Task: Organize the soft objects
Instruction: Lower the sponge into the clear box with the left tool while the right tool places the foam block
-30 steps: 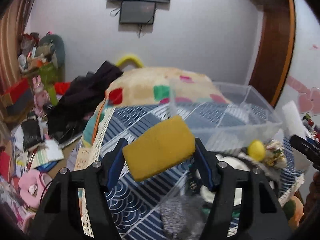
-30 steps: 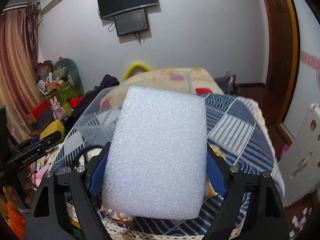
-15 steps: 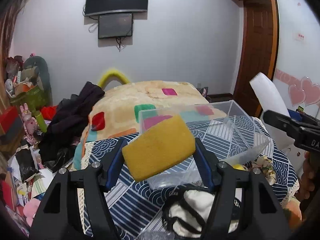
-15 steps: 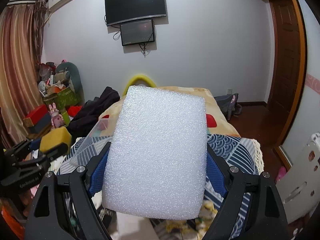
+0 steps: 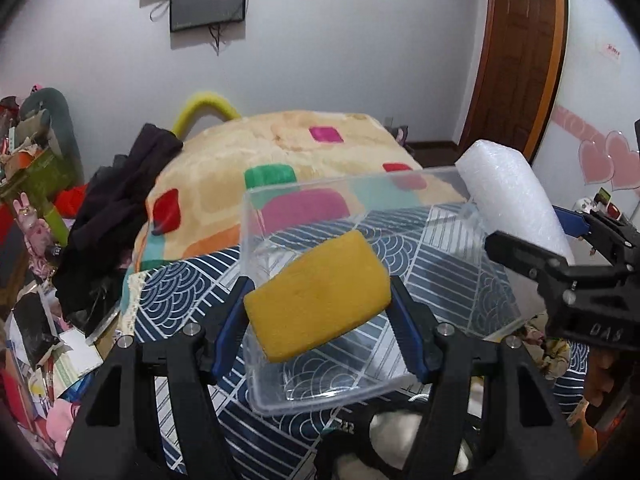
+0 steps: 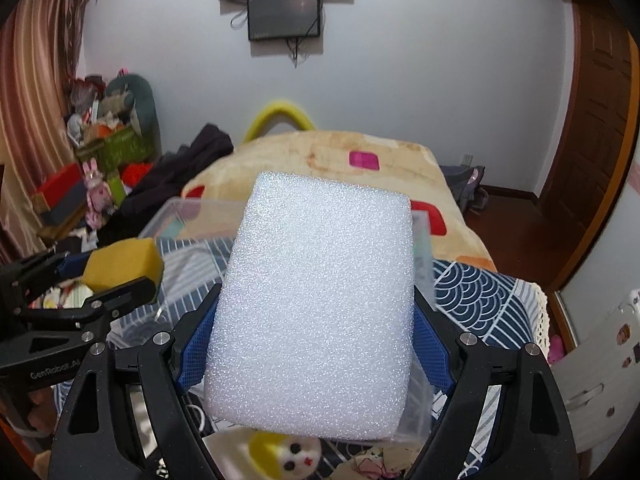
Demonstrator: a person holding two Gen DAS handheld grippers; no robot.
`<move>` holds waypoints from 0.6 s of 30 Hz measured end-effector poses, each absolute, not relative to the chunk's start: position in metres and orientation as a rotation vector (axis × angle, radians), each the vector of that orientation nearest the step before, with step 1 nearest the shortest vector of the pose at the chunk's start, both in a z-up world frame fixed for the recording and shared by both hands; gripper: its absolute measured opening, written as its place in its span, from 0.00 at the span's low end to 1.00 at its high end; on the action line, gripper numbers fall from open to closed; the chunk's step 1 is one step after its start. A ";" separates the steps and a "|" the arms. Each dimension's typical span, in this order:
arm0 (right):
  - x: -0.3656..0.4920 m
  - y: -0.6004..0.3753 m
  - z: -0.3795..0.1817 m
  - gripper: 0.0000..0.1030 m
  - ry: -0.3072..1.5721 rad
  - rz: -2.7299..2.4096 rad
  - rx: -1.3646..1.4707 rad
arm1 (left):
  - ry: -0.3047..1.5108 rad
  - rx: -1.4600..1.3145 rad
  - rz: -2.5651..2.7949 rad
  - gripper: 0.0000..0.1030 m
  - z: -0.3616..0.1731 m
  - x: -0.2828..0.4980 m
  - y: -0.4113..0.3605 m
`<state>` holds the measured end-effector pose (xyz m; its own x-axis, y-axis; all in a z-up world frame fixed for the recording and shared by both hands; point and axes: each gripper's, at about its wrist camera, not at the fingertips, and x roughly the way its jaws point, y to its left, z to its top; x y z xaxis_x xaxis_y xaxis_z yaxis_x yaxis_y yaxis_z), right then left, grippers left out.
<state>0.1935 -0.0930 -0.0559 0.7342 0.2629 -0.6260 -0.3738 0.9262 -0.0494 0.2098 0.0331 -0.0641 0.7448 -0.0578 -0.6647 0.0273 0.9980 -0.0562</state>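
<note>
My left gripper (image 5: 320, 300) is shut on a yellow sponge (image 5: 318, 295) and holds it over the near edge of a clear plastic bin (image 5: 256, 216) on the patterned cloth. My right gripper (image 6: 316, 320) is shut on a white foam block (image 6: 316, 300) and holds it above the bin's right side. The foam block (image 5: 508, 196) and right gripper show at the right of the left wrist view. The sponge (image 6: 120, 262) and left gripper show at the left of the right wrist view. The bin (image 6: 176, 210) looks empty.
A blue-and-white patterned cloth (image 5: 180, 292) covers the table. A plush doll with yellow hair (image 6: 288, 454) lies below the right gripper. A beige blanket with coloured squares (image 5: 280, 140) lies behind the bin. Dark clothes (image 5: 116, 200) and clutter sit at the left.
Both grippers have moved forward towards the bin, each keeping its object. The bin now sits directly under the sponge, and the foam block has come close to the bin's right wall.
</note>
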 end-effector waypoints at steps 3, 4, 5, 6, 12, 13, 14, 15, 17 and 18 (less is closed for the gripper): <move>0.198 -0.090 -0.061 0.80 0.682 0.347 -0.216 | 0.768 -0.038 -0.049 0.63 -0.073 0.223 0.031; 0.200 -0.090 -0.062 0.80 0.688 0.344 -0.226 | 0.780 -0.038 -0.050 0.63 -0.075 0.226 0.030; 0.201 -0.089 -0.064 0.80 0.697 0.341 -0.234 | 0.788 -0.038 -0.054 0.63 -0.077 0.228 0.030; 0.203 -0.091 -0.065 0.80 0.704 0.342 -0.238 | 0.795 -0.036 -0.055 0.63 -0.079 0.230 0.029; 0.207 -0.094 -0.067 0.81 0.722 0.348 -0.239 | 0.800 -0.013 -0.054 0.71 -0.082 0.231 0.024; 0.207 -0.095 -0.066 0.81 0.721 0.350 -0.238 | 0.798 -0.016 -0.055 0.72 -0.081 0.229 0.024; 0.207 -0.096 -0.065 0.82 0.722 0.351 -0.237 | 0.796 -0.015 -0.054 0.72 -0.081 0.229 0.025; 0.206 -0.098 -0.064 0.82 0.723 0.353 -0.237 | 0.794 -0.012 -0.055 0.73 -0.079 0.228 0.025; 0.205 -0.099 -0.061 0.83 0.718 0.354 -0.230 | 0.788 -0.009 -0.054 0.76 -0.077 0.226 0.025; 0.202 -0.101 -0.059 0.83 0.711 0.356 -0.222 | 0.787 -0.008 -0.055 0.78 -0.075 0.224 0.024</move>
<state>0.2024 -0.1012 -0.0585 0.7016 0.2426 -0.6700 -0.3916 0.9168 -0.0781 0.2245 0.0244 -0.0749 0.7048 -0.0523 -0.7074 0.0460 0.9985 -0.0280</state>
